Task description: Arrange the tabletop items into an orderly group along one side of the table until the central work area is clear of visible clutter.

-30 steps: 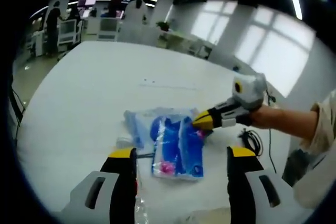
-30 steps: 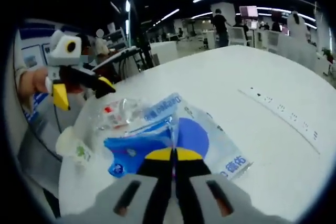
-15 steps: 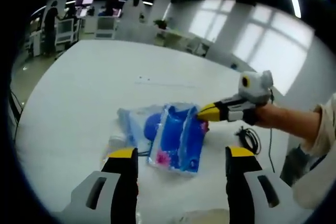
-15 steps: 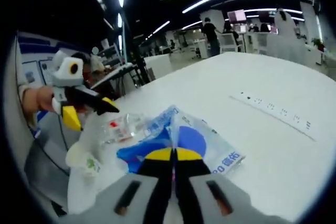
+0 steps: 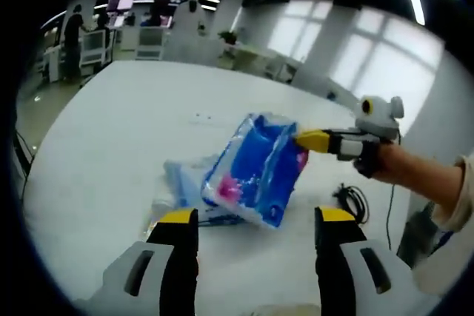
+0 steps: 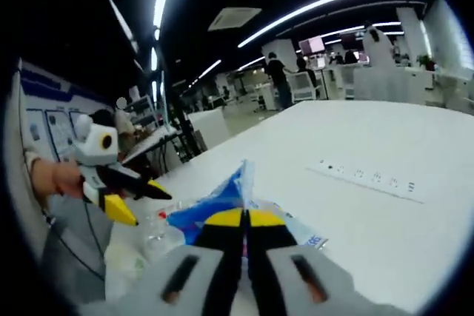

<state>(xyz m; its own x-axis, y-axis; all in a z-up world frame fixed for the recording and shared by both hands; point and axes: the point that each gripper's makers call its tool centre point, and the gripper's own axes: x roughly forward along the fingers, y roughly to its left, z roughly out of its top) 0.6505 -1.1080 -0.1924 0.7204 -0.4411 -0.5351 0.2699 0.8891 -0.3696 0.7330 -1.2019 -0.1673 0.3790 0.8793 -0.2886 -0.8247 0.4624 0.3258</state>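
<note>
A bright blue packet with a pink mark hangs tilted above the white table. My right gripper comes in from the right and is shut on the packet's upper corner. In the right gripper view the shut jaws pinch that blue packet at its edge. Under it a paler, clear-wrapped packet lies flat on the table. My left gripper stands open just in front of both packets, with nothing between its fingers. It appears at the left of the right gripper view.
A crinkled clear plastic bag lies by the table's near edge. A dark coiled cable sits to the right of the packets. A row of sockets is set into the tabletop farther out. Desks, chairs and people stand in the distance.
My right gripper has lifted the blue packet off the pale packet and tipped it up. The pale packet has stayed on the table. The left gripper has held its place, open.
</note>
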